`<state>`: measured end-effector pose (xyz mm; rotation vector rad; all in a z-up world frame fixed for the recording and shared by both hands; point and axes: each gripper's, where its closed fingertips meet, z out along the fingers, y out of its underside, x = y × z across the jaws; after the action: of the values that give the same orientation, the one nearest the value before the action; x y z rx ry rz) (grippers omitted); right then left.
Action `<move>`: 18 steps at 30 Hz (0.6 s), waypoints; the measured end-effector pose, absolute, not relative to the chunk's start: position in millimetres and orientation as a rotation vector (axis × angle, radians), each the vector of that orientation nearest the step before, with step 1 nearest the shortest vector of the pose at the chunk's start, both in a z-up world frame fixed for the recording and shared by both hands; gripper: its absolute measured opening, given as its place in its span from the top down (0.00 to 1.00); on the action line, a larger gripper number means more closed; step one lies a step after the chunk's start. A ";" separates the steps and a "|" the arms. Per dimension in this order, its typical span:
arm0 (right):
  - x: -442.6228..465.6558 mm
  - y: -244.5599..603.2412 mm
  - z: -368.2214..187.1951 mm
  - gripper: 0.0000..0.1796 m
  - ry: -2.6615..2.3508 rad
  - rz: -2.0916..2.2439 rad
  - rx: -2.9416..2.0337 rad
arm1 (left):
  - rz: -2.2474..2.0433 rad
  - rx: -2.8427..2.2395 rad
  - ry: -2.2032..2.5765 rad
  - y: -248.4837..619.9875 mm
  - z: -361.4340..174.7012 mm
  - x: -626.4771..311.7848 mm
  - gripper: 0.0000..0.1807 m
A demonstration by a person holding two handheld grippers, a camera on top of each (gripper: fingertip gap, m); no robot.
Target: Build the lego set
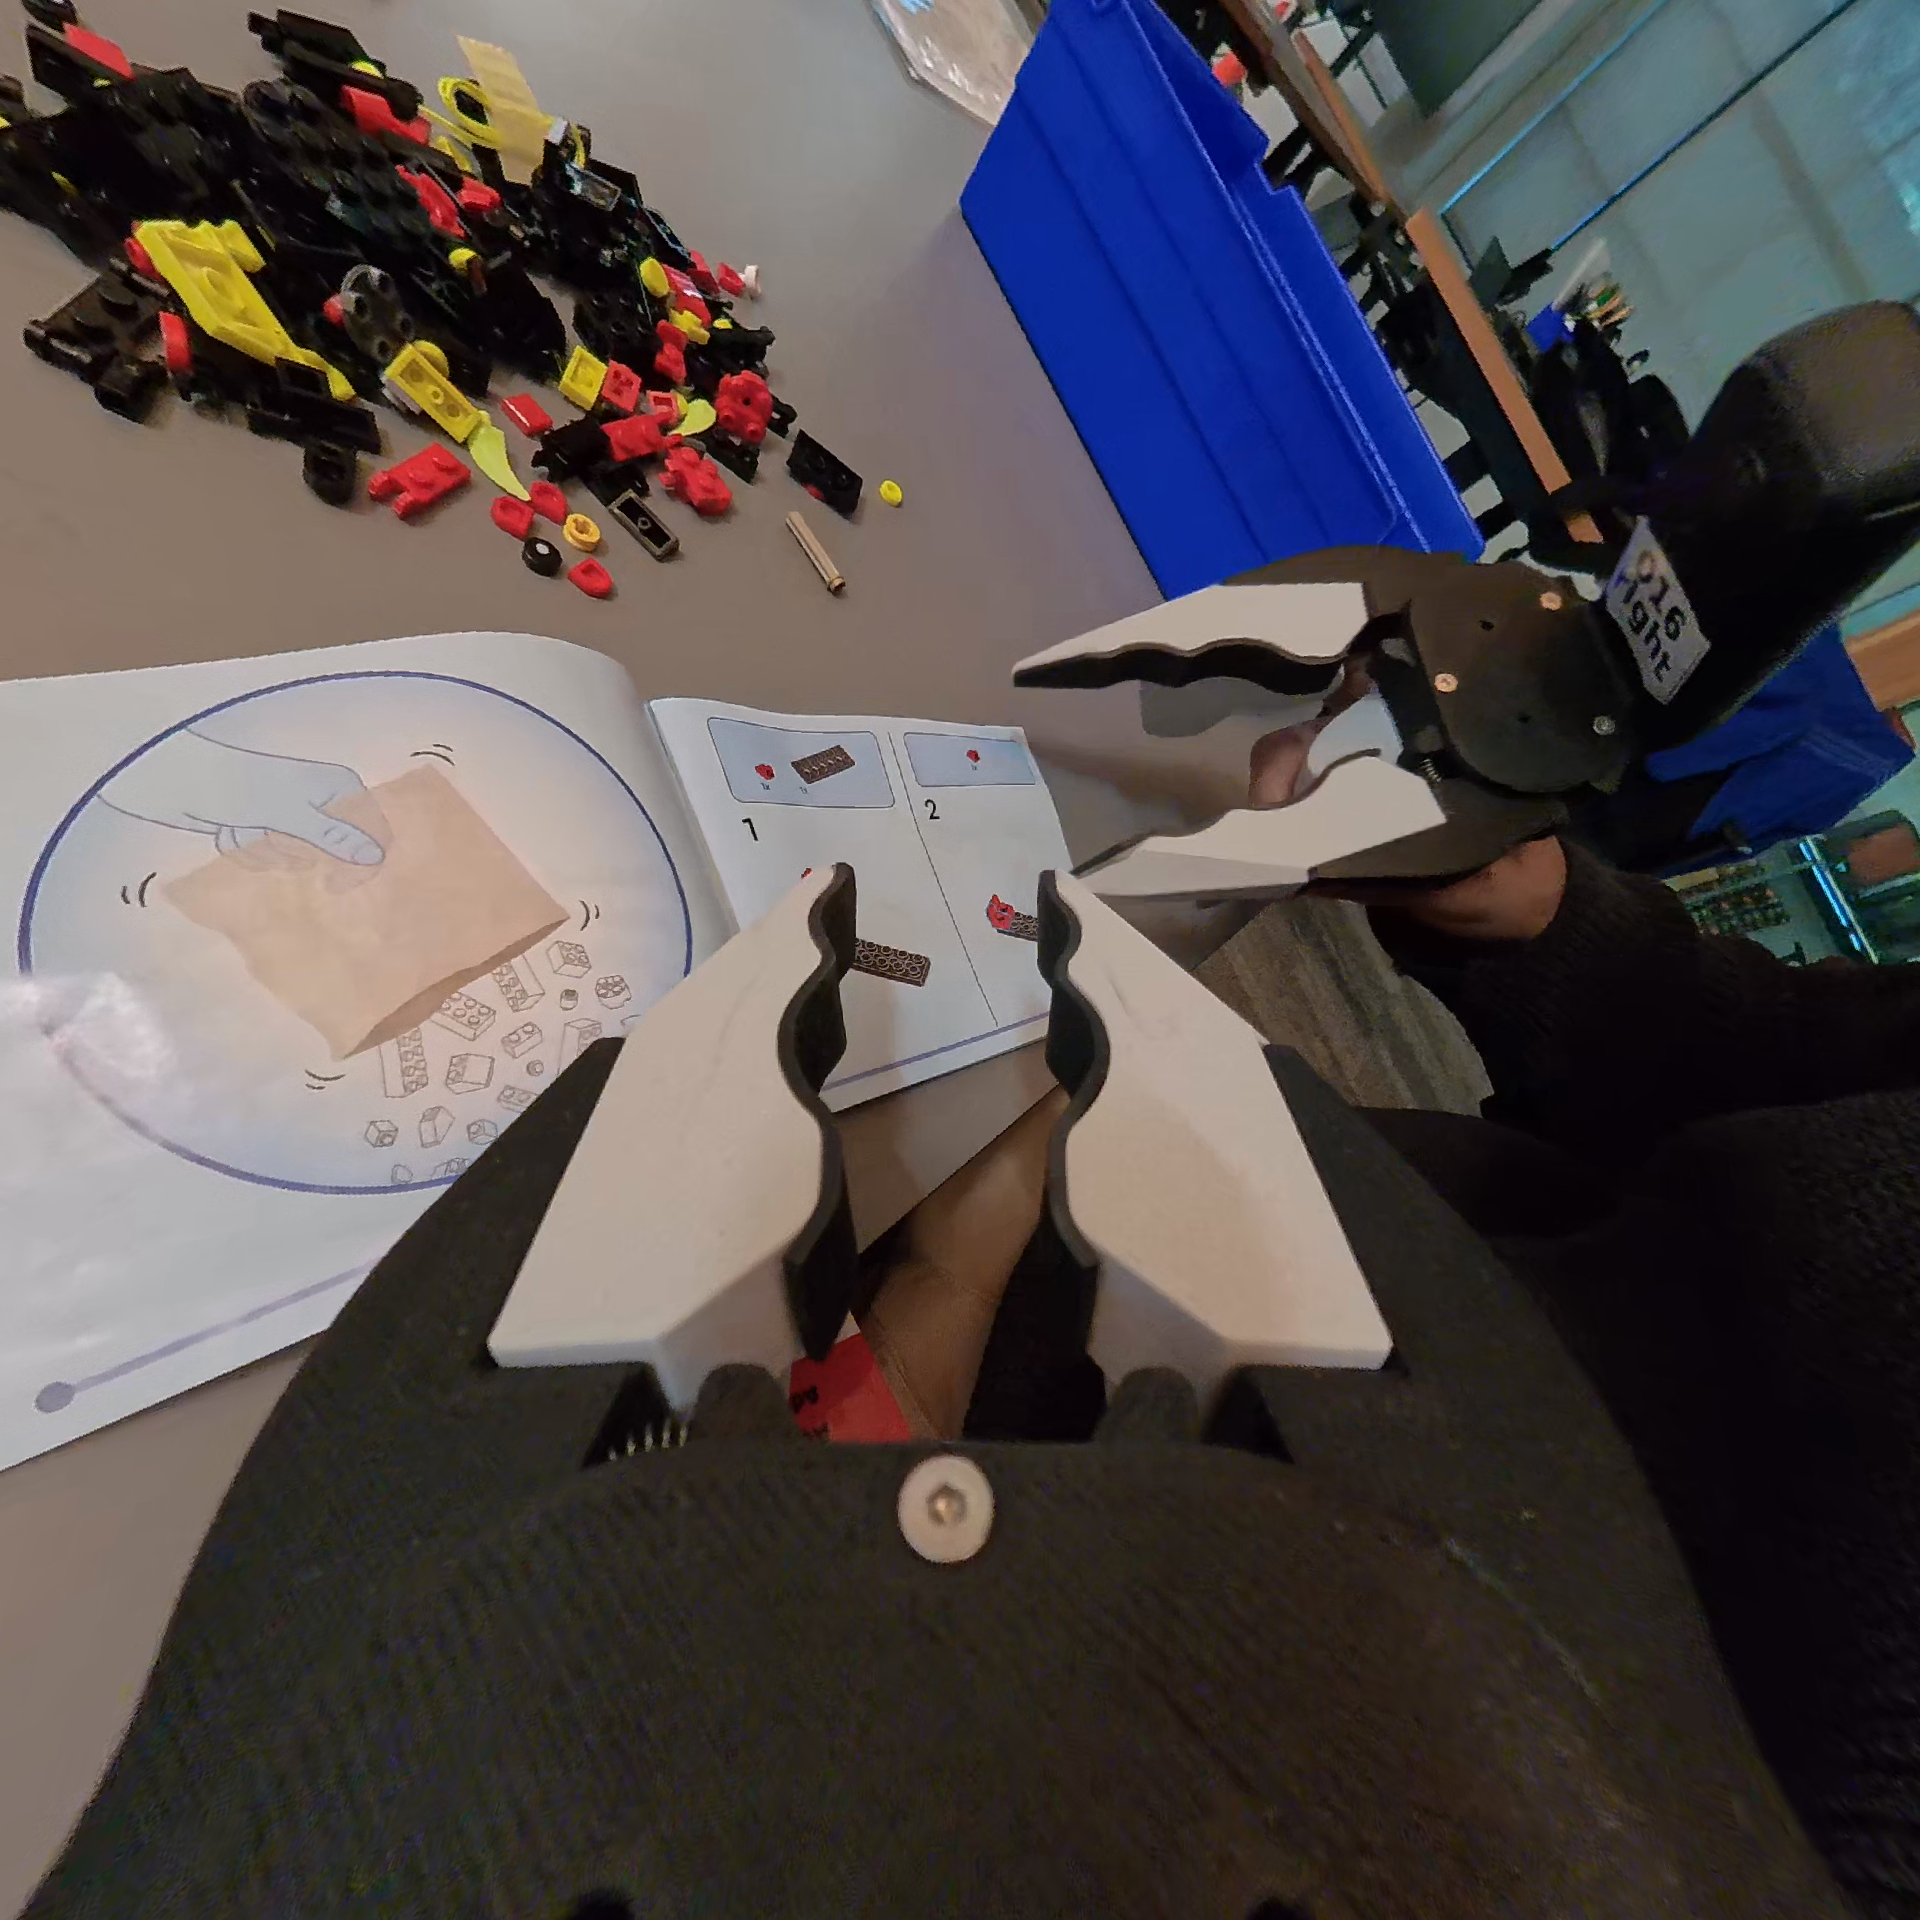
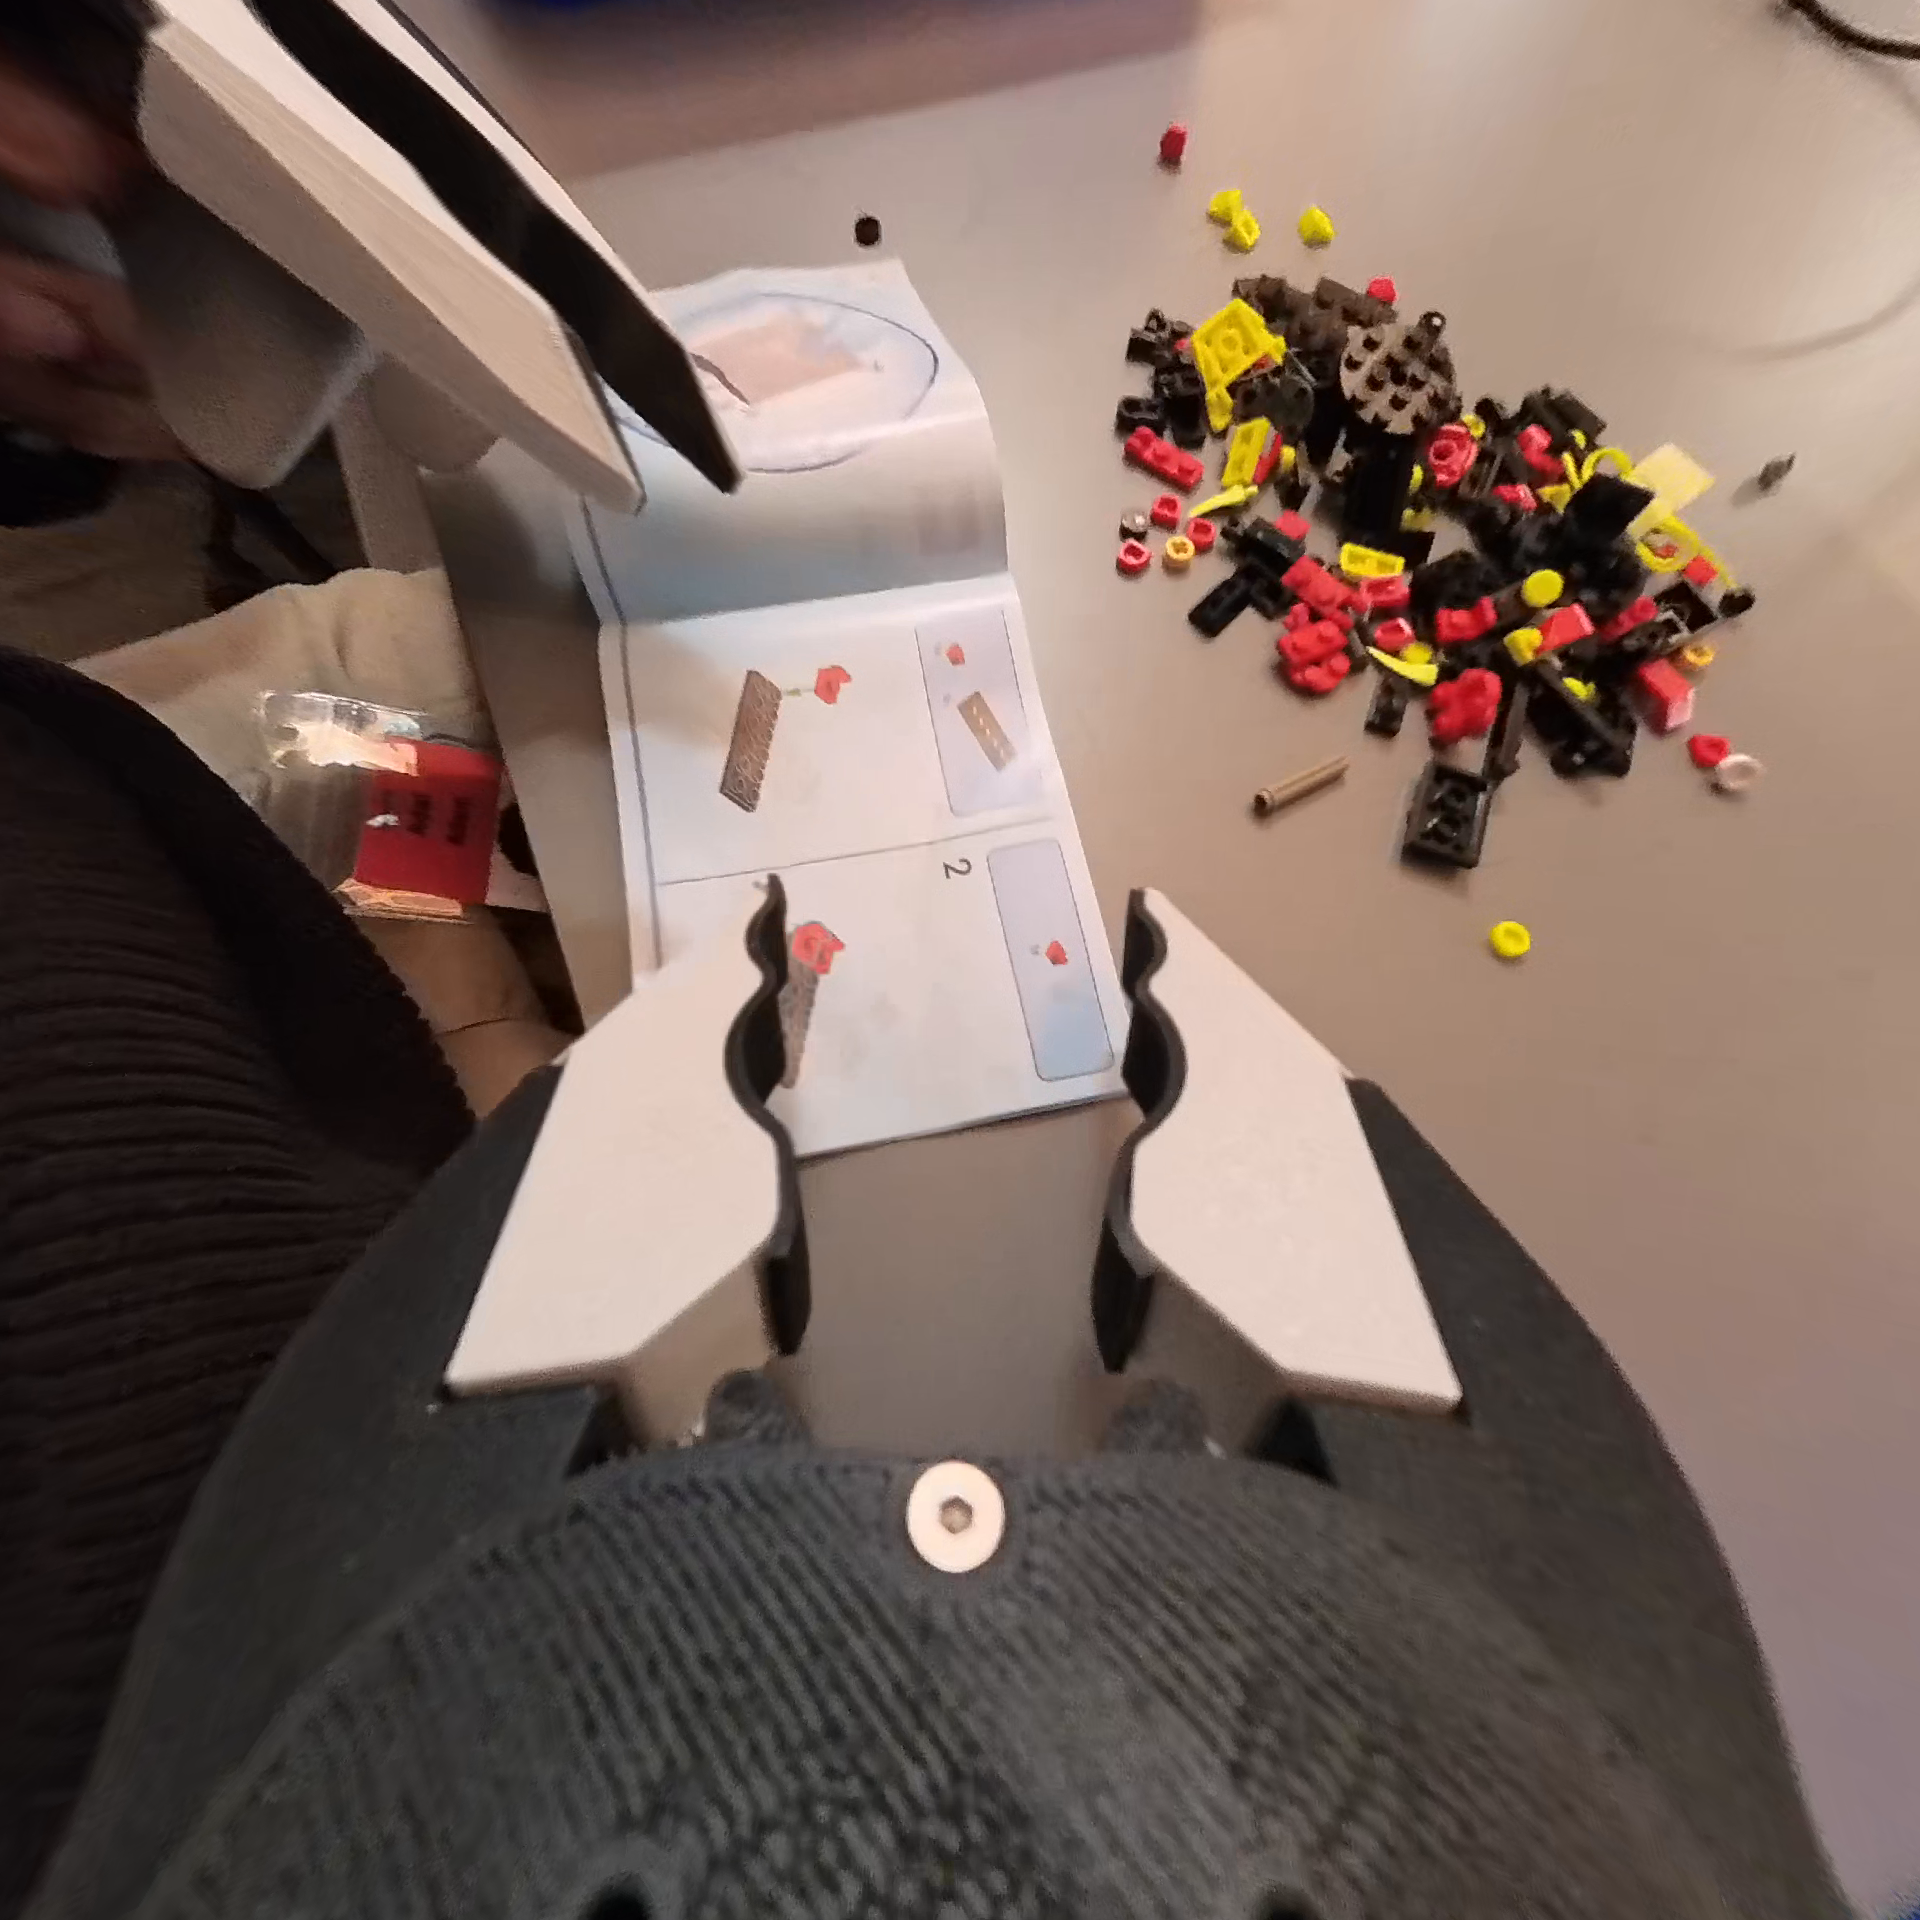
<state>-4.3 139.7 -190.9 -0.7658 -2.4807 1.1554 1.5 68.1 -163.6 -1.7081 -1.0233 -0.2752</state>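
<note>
Right wrist view shows the right hand-held gripper (image 2: 945, 914) spread wide and empty above the near corner of the open instruction booklet (image 2: 821, 748), with the loose heap of black, red and yellow lego pieces (image 2: 1444, 540) lying ahead and to its right on the grey desk (image 2: 1351, 1143), well apart from both tools. From the left wrist view, the left hand-held gripper (image 1: 945, 883) is also released and holds nothing, hovering over the same booklet page; the heap sits farther off, ahead and to its left. The right gripper looks the nearer of the two. A slim tan pin (image 2: 1299, 787) and a yellow stud (image 2: 1509, 938) lie stray at the pile's near edge. A blue bin (image 1: 1195, 312) stands beyond; nothing blocks the reach to the pile. No assembly has begun, it appears.
</note>
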 end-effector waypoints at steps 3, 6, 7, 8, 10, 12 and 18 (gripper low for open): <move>-1.2 136.0 -194.1 0.58 -2.505 1.170 -0.767 | -0.277 -1.704 -1.027 67.8 -163.6 0.9 0.81; -0.2 135.2 -199.7 0.54 -2.527 1.153 -0.767 | -0.275 -1.701 -1.029 67.4 -163.4 0.2 0.81; -0.2 135.0 -200.2 0.54 -2.527 1.147 -0.762 | -0.266 -1.697 -1.031 66.5 -162.7 -1.1 0.81; 0.0 134.6 -200.1 0.54 -2.527 1.146 -0.756 | -0.246 -1.687 -1.033 64.5 -160.5 -3.8 0.82; 0.7 133.4 -199.7 0.54 -2.526 1.150 -0.744 | -0.138 -1.630 -1.043 53.3 -149.0 -17.8 0.83; 1.3 132.5 -199.7 0.54 -2.528 1.154 -0.736 | 0.006 -1.546 -1.078 32.9 -135.7 -36.1 0.83; 0.5 130.4 -199.4 0.54 -2.523 1.152 -0.707 | 0.220 -1.545 -1.147 -9.1 -129.1 -57.2 0.76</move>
<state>0.5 130.4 -199.4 -0.7068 -2.5228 1.1518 -57.2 -9.1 -129.1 -1.5446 -1.1467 0.2199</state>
